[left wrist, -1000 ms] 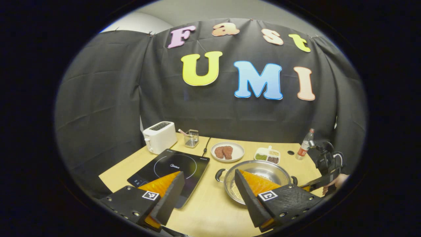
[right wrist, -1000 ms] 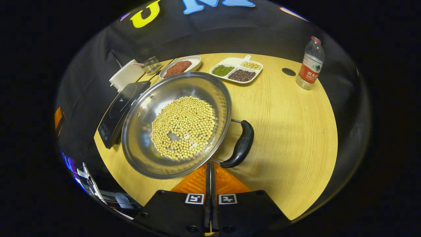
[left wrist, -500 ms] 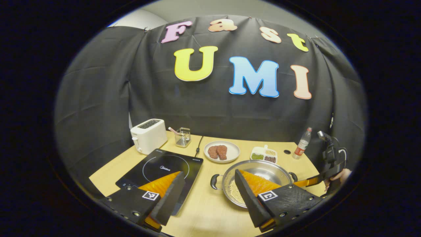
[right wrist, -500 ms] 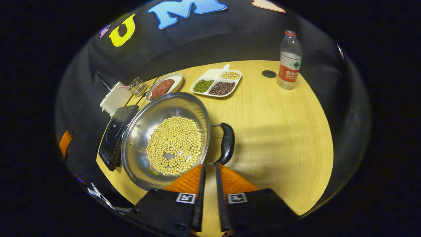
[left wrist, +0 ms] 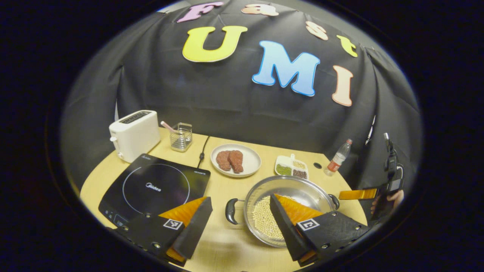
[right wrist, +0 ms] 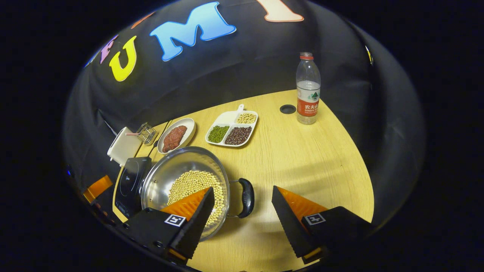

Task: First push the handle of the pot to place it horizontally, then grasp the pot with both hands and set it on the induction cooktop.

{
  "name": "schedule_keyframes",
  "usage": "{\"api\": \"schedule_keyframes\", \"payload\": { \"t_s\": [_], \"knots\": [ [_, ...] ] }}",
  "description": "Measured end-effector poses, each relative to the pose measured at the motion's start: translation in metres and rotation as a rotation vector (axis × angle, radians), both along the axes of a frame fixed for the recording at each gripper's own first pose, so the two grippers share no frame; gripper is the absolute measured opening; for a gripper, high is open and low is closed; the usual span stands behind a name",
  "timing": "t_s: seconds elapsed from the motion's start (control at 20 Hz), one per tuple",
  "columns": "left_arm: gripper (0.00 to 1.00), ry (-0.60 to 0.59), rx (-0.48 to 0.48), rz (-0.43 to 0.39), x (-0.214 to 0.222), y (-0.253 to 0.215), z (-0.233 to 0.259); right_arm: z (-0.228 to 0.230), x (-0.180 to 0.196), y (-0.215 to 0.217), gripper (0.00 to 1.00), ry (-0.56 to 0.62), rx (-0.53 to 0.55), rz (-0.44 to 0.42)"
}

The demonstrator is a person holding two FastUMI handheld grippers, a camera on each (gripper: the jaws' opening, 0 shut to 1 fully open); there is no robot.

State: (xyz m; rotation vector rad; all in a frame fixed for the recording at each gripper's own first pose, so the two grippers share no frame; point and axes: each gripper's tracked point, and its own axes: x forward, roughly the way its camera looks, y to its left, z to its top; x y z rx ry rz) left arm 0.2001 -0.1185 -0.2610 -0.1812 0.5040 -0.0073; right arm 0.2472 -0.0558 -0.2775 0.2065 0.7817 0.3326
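Pale wooden table [right wrist: 314, 158] under black cloth, and both sets of jaws gape wide, holding nothing: the right gripper [right wrist: 242, 206] straddles the pot's black handle [right wrist: 247, 197], the left gripper [left wrist: 240, 213] frames the other handle [left wrist: 230, 210]. Steel pot [left wrist: 298, 189] of soybeans [right wrist: 193, 185] sits on the table beside the induction cooktop [left wrist: 155, 187], marked "Midea".

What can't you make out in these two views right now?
- Pot: in the left gripper view, the left gripper's right finger covers part of the soybeans.
- Induction cooktop: in the right gripper view, its near end is cut off behind the pot rim.
- Wire basket: contents too small to tell.
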Motion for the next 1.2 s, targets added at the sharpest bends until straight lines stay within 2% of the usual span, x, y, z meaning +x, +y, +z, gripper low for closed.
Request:
{"api": "schedule_keyframes", "payload": {
  "t_s": [0.05,0.1,0.15,0.25,0.3,0.45,0.55,0.6,0.8,0.85,0.9,0.95,1.0,1.05,1.1,1.15,1.2],
  "knots": [
    [0.90,0.025,-0.008,-0.030,0.008,-0.003,-0.011,-0.005,0.002,0.005,0.98,0.009,0.002,0.003],
    [0.93,0.055,-0.008,-0.054,0.012,-0.002,-0.023,-0.011,0.007,0.008,0.98,0.009,-0.007,0.002],
    [0.90,0.083,-0.008,-0.063,0.017,0.001,-0.037,-0.019,0.010,0.009,0.98,0.014,-0.026,0.004],
    [0.90,0.152,-0.050,-0.093,0.025,-0.005,-0.069,-0.031,0.014,0.008,0.98,0.021,-0.051,0.000],
    [0.94,0.176,-0.061,-0.115,0.026,-0.009,-0.081,-0.034,0.015,0.010,0.98,0.027,-0.050,-0.003],
    [0.94,0.220,-0.081,-0.158,0.036,-0.018,-0.112,-0.047,0.019,0.010,0.98,0.030,-0.045,-0.017],
    [0.94,0.231,-0.123,-0.157,0.043,-0.023,-0.123,-0.059,0.019,0.012,0.98,0.049,-0.043,-0.024],
    [0.90,0.228,-0.135,-0.156,0.048,-0.023,-0.127,-0.065,0.020,0.014,0.98,0.064,-0.041,-0.028],
    [0.92,0.215,-0.148,-0.177,0.058,-0.021,-0.133,-0.072,0.020,0.029,0.98,0.065,0.002,-0.020],
    [0.74,0.224,-0.154,-0.189,0.059,-0.022,-0.137,-0.075,0.021,0.033,0.98,0.070,0.007,-0.015],
    [0.72,0.233,-0.172,-0.213,0.058,-0.028,-0.140,-0.077,0.021,0.035,0.96,0.068,0.005,-0.015],
    [0.65,0.244,-0.184,-0.231,0.057,-0.031,-0.142,-0.076,0.026,0.035,0.96,0.051,0.002,-0.022],
    [0.65,0.247,-0.182,-0.229,0.059,-0.028,-0.145,-0.079,0.029,0.033,0.84,0.041,-0.017,-0.038],
    [0.67,0.243,-0.198,-0.222,0.062,-0.029,-0.147,-0.080,0.029,0.031,0.63,0.042,-0.021,-0.036],
    [0.62,0.246,-0.209,-0.224,0.060,-0.029,-0.145,-0.080,0.027,0.029,0.60,0.044,-0.020,-0.036],
    [0.58,0.246,-0.223,-0.227,0.058,-0.029,-0.144,-0.079,0.026,0.031,0.66,0.047,-0.011,-0.036],
    [0.57,0.252,-0.236,-0.226,0.058,-0.030,-0.145,-0.080,0.025,0.029,0.64,0.048,-0.003,-0.034]
  ]
}}
